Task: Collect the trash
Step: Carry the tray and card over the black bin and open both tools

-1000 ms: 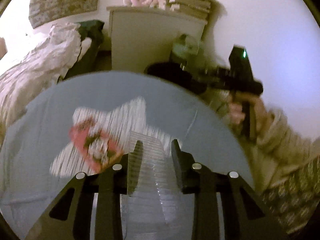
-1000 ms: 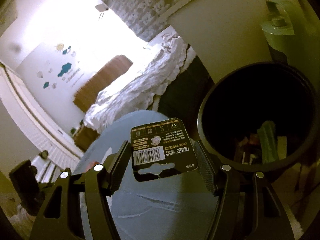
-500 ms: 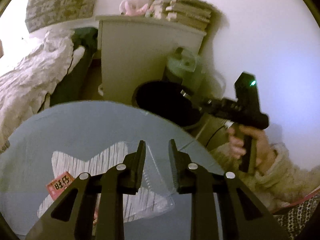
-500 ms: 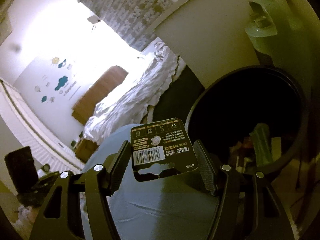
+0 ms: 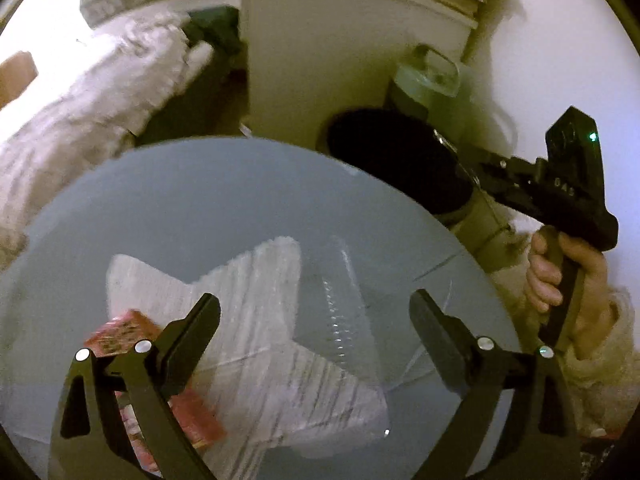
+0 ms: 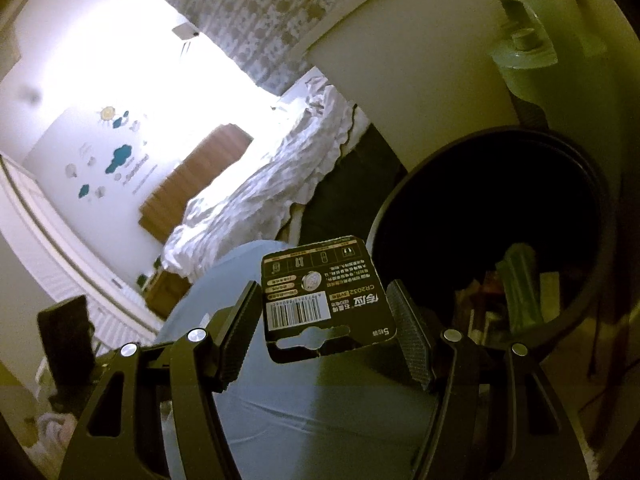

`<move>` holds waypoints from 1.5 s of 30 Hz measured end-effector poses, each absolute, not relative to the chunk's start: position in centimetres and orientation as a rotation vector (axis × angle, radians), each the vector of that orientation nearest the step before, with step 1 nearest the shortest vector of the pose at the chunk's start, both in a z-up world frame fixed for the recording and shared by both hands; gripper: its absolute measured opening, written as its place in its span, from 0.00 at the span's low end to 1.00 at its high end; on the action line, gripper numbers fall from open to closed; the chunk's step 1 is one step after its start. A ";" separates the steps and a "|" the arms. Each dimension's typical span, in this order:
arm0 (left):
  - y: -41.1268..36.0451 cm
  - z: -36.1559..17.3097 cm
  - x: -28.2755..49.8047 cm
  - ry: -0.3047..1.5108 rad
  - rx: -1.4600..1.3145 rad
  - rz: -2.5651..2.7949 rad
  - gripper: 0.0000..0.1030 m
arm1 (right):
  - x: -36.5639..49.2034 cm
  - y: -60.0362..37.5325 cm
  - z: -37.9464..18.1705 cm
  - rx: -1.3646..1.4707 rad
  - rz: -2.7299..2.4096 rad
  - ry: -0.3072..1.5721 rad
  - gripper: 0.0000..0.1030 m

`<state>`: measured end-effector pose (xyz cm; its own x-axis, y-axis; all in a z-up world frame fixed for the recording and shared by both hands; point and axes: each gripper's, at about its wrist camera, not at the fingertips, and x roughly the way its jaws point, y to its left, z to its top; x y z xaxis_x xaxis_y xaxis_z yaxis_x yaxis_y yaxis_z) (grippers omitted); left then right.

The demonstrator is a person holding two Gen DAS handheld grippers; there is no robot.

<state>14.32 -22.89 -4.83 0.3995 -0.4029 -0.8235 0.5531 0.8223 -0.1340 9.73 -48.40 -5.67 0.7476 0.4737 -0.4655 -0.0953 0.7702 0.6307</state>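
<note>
Our right gripper [image 6: 326, 330] pinches the battery card [image 6: 326, 300] by its edges beside the bin [image 6: 492, 248] — light, stiff; our left gripper [image 5: 314, 332], jaws just opened wide, straddles clear plastic packaging [image 5: 346, 304] on the table [image 5: 200, 200] — flimsy, slippery

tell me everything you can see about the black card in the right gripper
The card is a flat black piece of battery packaging, cardboard by the look of it, printed with a white barcode, a coin-cell picture, small icons and "CR2032". It is seen upside down, its hang-slot cutout at the near edge, the far edge slightly torn. It is held roughly level, tipped up a little, with the right gripper shut on its two side edges. It hangs over the blue table's edge, just short of the black bin.
</note>
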 end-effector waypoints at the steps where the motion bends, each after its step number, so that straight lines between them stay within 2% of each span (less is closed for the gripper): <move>1: -23.1 -5.2 14.6 1.002 0.176 -0.619 0.69 | 9.8 -48.3 -5.7 0.617 0.334 0.663 0.63; 3: -23.7 -6.1 14.9 1.034 0.206 -0.630 0.48 | 9.8 -48.2 -5.7 0.611 0.332 0.667 0.63; 6: -23.4 -6.2 14.9 1.017 0.184 -0.627 0.43 | 9.8 -48.1 -5.7 0.602 0.329 0.667 0.63; 11: -23.3 -3.2 15.9 0.934 0.077 -0.651 0.43 | 10.0 -49.3 -4.8 0.604 0.289 0.621 0.63; 17: -27.6 1.0 18.9 0.831 0.003 -0.725 0.44 | 12.4 -54.1 -1.8 0.657 0.177 0.458 0.63; 19: -29.2 1.4 20.3 0.807 -0.021 -0.754 0.44 | 14.1 -55.2 -2.1 0.668 0.142 0.457 0.63; 25: -34.8 -0.5 25.0 0.843 -0.084 -0.805 0.45 | 17.0 -56.7 -5.9 0.702 0.072 0.566 0.63; 31: -38.9 -3.3 27.3 0.902 -0.077 -0.836 0.45 | 17.3 -58.3 -7.1 0.706 0.044 0.574 0.63; 45: -40.8 -6.5 29.0 0.968 -0.083 -0.837 0.45 | 17.5 -59.9 -8.3 0.757 0.027 0.585 0.63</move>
